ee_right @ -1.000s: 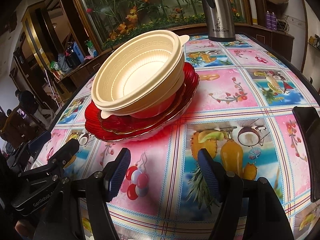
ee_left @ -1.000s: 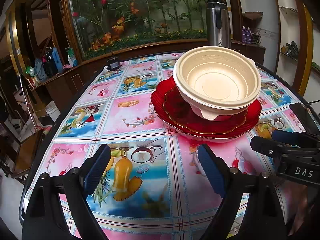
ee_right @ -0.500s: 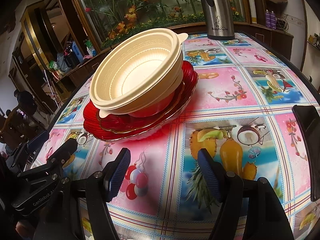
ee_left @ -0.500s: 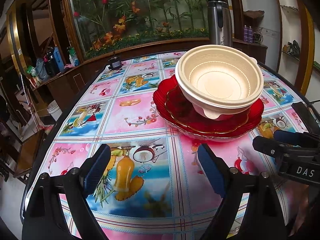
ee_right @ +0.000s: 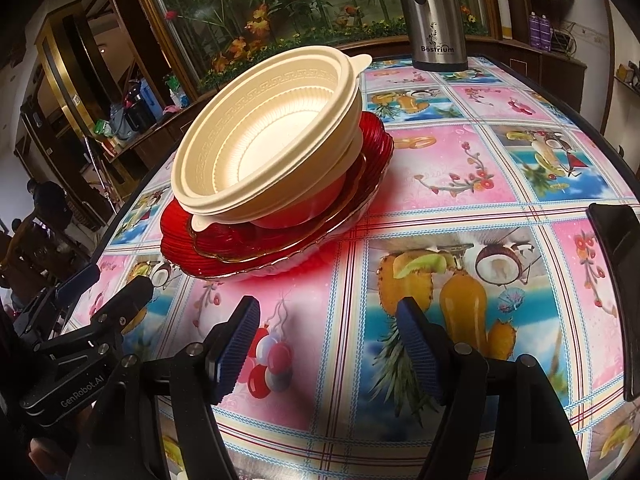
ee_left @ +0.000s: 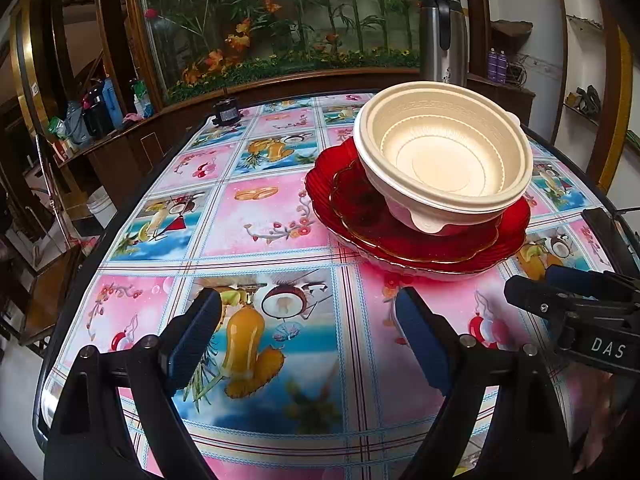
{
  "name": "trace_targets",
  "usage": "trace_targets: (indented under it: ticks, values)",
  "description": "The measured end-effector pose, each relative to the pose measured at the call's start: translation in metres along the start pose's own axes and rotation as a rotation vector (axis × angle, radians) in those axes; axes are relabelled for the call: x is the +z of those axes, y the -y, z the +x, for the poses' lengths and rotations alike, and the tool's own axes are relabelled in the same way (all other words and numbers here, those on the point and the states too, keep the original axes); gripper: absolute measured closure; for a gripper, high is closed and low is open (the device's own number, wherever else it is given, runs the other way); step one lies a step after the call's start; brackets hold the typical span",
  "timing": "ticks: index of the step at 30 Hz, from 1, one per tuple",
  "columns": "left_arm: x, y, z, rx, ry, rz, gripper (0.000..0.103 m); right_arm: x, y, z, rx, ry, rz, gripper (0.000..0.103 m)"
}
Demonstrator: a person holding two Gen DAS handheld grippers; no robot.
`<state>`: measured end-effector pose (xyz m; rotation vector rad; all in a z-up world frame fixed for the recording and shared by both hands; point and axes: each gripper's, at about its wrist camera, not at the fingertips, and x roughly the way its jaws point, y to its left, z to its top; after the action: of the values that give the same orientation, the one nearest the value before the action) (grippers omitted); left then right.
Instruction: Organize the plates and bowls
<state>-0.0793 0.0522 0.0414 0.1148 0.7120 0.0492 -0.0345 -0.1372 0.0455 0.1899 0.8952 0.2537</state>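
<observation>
**Stack built, both grippers standing off**

Though the cream bowls (ee_left: 444,160) sit nested on the red plates (ee_left: 416,236) in one pile near the middle of the surface (ee_left: 256,216), the pile looks less than settled — the bowls lean toward one side of the plates in the right wrist view, a red bowl just visible beneath them. A careless nudge at the rim could slide them off the glossy plates.

The left gripper (ee_left: 308,336) has its jaws wide apart, nothing between them. The right gripper (ee_right: 326,340) is likewise empty, its jaws having just opened a little further.

The bowls are matte, moulded, with ribbed walls, a key-pattern band and small tabs; the plates are translucent red, scalloped and gold-edged. The fruit-print cloth looks slick — little friction if anything gets pushed.
</observation>
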Motion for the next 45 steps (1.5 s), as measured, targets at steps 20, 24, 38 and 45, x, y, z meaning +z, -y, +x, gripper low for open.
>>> trace_targets:
  ticks: [20, 24, 38, 45]
  values:
    - [0.0005, -0.0027, 0.0018, 0.0, -0.013, -0.008, 0.013, -0.0004, 0.0004, 0.0013, -0.01, -0.004, 0.004, 0.028]
    - [0.0003, -0.0034, 0.003, -0.019, -0.028, -0.014, 0.013, -0.0006, 0.0002, 0.0014, -0.013, -0.006, 0.004, 0.028]
    - [-0.0003, -0.0044, 0.0038, -0.034, -0.048, -0.022, 0.013, -0.0014, -0.0006, -0.0005, -0.02, -0.002, 0.004, 0.028]
    - [-0.0007, -0.0042, 0.0033, -0.034, -0.049, -0.021, 0.013, -0.0013, -0.0002, -0.0007, -0.022, 0.0, 0.004, 0.028]
